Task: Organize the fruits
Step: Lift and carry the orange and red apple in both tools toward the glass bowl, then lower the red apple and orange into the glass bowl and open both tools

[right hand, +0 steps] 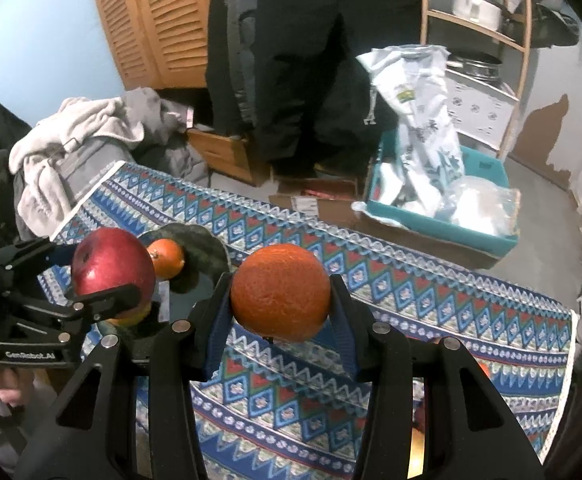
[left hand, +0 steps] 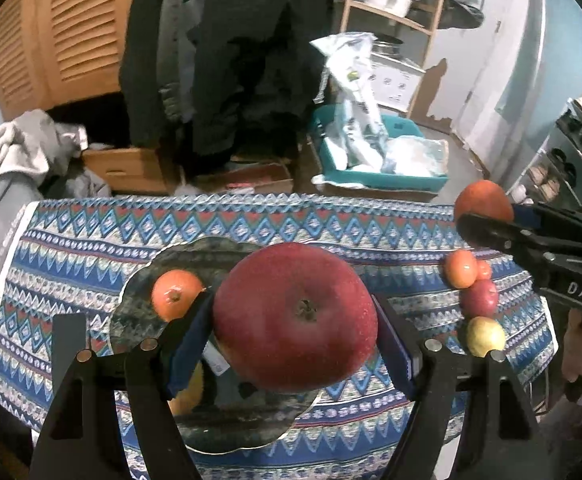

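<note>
Above the patterned cloth (left hand: 251, 220), two fruits held aloft.

Clamped between the left gripper (left hand: 295, 320) pads: a big red apple (left hand: 295, 316), hanging over the dark plate (left hand: 139, 304) with a small orange (left hand: 177, 294) lying at its ten o'clock. Pinched tight in the right gripper (right hand: 281, 300): a larger orange (right hand: 281, 292). Lined up on the cloth at three o'clock of the plate: four small fruits (left hand: 477, 300), touching.

Left gripper (left hand: 295, 344): black angular linkage arms are carrying silver rivets and blue finger pads. Right gripper (right hand: 281, 312): matching black frame is showing white "DAS" lettering.
</note>
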Available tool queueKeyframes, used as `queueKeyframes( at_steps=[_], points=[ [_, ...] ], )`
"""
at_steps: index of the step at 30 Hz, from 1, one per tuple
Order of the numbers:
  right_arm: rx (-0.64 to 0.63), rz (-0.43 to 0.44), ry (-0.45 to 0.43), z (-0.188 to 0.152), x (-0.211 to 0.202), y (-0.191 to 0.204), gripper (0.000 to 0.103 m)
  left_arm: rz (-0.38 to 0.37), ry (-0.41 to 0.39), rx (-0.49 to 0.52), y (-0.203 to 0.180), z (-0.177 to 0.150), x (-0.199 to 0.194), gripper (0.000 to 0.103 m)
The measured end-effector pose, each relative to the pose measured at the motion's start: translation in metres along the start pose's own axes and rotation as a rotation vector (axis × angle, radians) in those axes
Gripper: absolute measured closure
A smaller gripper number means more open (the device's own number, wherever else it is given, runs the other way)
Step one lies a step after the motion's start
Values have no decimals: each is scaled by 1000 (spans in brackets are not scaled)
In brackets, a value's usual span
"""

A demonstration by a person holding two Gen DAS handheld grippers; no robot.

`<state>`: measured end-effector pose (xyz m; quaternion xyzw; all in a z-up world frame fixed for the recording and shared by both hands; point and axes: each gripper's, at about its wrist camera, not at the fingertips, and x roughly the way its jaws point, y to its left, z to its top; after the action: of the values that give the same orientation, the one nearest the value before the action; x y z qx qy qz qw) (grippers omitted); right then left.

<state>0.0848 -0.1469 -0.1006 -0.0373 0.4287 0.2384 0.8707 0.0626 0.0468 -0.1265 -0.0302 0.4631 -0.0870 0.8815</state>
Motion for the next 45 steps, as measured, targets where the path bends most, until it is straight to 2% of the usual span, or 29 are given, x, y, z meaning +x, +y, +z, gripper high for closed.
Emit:
queueKeyframes(
  at_steps=[10,32,45],
  points=[
    [-39,44,60,8,40,28,58,19,68,-56,33,-16,28,24],
    [-56,130,224,-1,130,67,58,23,234,-129,60,-53,91,24],
    [-46,159,295,-14,160,75,58,46,239,-77,52,-57,96,24]
  ],
)
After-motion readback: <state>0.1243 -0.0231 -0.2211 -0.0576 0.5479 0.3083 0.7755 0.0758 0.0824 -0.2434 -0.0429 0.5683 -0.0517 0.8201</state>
